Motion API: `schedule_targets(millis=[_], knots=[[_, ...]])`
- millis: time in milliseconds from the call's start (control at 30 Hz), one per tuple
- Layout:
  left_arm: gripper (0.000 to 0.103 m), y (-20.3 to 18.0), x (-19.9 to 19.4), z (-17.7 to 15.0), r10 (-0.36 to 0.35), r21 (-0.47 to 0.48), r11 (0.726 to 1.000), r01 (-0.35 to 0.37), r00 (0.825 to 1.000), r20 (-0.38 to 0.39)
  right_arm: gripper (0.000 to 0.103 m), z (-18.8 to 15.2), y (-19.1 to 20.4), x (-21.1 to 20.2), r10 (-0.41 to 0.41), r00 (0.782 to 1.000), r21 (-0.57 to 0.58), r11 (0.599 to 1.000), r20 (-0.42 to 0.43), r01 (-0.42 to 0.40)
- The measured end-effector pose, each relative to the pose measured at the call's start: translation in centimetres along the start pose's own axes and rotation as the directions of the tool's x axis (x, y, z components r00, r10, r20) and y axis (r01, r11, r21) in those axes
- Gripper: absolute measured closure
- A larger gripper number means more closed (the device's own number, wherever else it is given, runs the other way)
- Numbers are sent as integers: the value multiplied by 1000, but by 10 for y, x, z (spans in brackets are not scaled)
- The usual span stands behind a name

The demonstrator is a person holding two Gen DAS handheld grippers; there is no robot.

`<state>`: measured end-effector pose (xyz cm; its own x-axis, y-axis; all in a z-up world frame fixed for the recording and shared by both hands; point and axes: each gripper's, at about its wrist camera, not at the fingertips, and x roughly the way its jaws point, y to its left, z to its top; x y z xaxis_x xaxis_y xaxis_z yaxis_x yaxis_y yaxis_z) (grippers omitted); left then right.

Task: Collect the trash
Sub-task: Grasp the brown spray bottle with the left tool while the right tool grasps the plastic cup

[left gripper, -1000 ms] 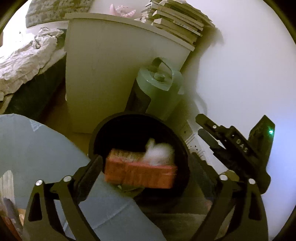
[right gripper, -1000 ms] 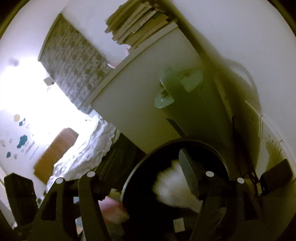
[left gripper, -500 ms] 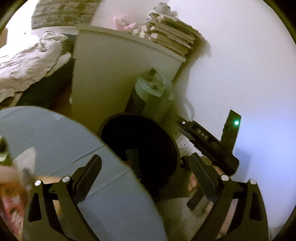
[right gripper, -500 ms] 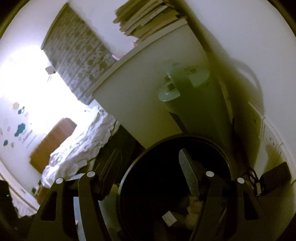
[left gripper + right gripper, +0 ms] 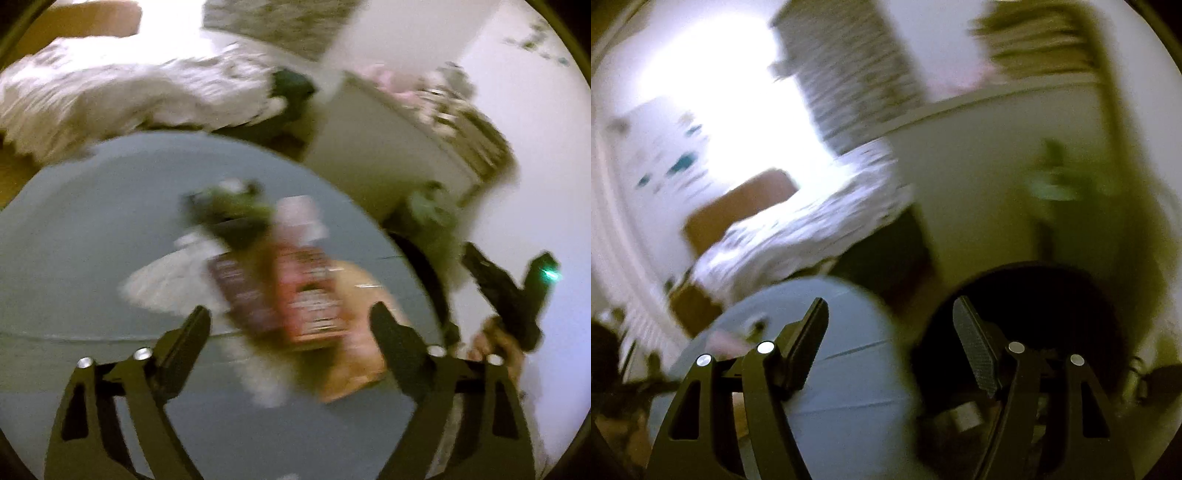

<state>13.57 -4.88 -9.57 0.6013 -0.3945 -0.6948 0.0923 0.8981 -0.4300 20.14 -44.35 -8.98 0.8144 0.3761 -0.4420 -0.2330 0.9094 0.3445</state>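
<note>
Bedroom clutter surrounds us: one unmade bed [image 5: 122,92] with white rumpled bedding at eleven o'clock in the left wrist view, one white cabinet [image 5: 376,147] at one o'clock with a blurred stack of books [image 5: 461,114] on top, and one round grey table [image 5: 92,240] filling the lower left.

On that table we count a small heap of trash, all smeared by motion. We make out two reddish printed packets: one larger packet [image 5: 308,291] at the centre and one darker packet [image 5: 243,295] touching its left side. Both have their long axis running roughly from twelve to six o'clock, the darker one leaning toward eleven. One crumpled white tissue [image 5: 166,284] lies at nine o'clock of them, one dark green wrapper [image 5: 229,210] sits at their twelve o'clock end, and one tan paper piece [image 5: 362,325] lies under their right side.

Our left gripper [image 5: 290,325] hovers over the packets with its jaws wide; they have just been closing a little, and the packets appear between the fingers, though we cannot tell whether the pads touch anything.

One black round bin [image 5: 1034,314] stands beside the table, at four o'clock in the right wrist view, with one green canister-like object [image 5: 1060,184] behind it. Our right gripper [image 5: 890,317] is spread fairly wide and empty, its jaws having just opened a bit, aimed at the gap between table and bin.
</note>
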Motion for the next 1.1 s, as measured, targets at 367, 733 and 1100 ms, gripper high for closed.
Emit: schedule_targets(millis=[367, 733, 1100], knots=[[26, 18, 44, 22, 82, -2, 997, -82, 995, -50, 33, -4, 211, 70, 127, 941, -476, 837, -314, -272], [61, 28, 40, 20, 147, 141, 979, -146, 989, 3, 71, -24, 240, 142, -37, 879, -520, 818, -475, -247], [71, 49, 6, 12, 78, 49, 996, -78, 997, 10, 74, 22, 148, 74, 358, 903, -41, 925, -240, -378]])
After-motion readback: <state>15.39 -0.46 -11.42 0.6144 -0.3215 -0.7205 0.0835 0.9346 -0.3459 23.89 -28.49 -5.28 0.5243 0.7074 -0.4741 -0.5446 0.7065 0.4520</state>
